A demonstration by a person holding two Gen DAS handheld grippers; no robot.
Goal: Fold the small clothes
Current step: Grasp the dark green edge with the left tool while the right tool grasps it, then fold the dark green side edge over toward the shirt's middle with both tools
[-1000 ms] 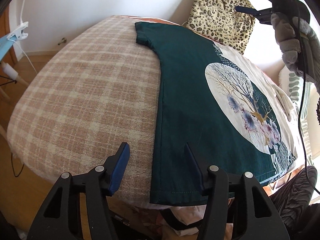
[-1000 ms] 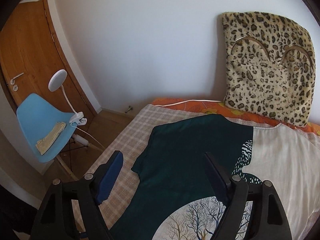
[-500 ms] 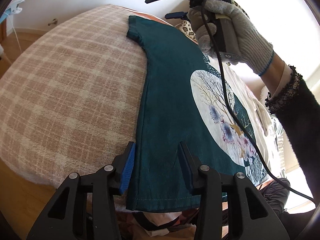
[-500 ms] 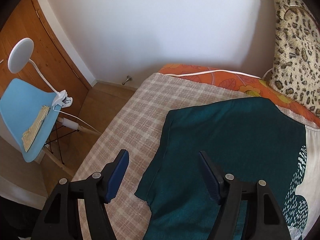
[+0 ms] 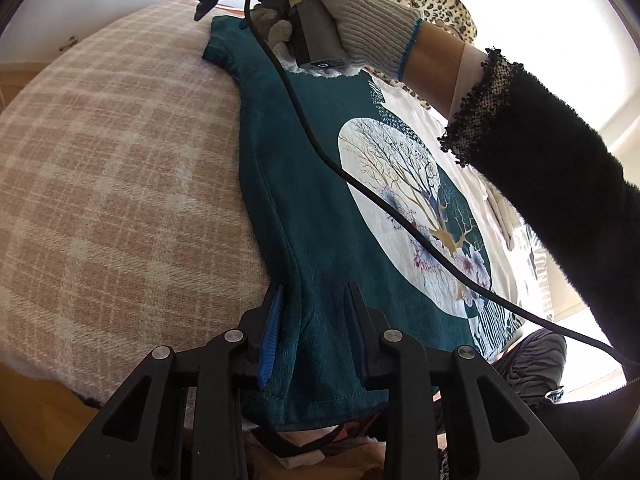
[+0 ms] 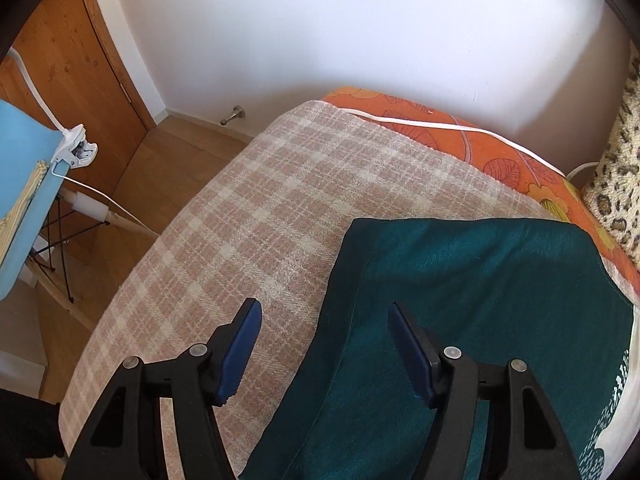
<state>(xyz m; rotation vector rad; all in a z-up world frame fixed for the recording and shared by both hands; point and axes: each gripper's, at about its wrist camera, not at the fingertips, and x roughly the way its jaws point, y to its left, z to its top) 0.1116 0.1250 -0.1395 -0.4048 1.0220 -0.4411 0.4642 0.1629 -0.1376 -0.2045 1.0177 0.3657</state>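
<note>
Two grippers work the shirt lying flat on the blanket. My left gripper straddles its hem corner, jaws not clenched; my right gripper gapes over the sleeve. Uneven pinches could, I reckon, skew the fold.

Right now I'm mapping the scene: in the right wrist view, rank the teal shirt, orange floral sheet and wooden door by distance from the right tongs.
1. Teal shirt: directly under the right tongs, edge between the fingers.
2. Orange floral sheet: ahead, at the bed's far edge.
3. Wooden door: far left, across the floor.
</note>
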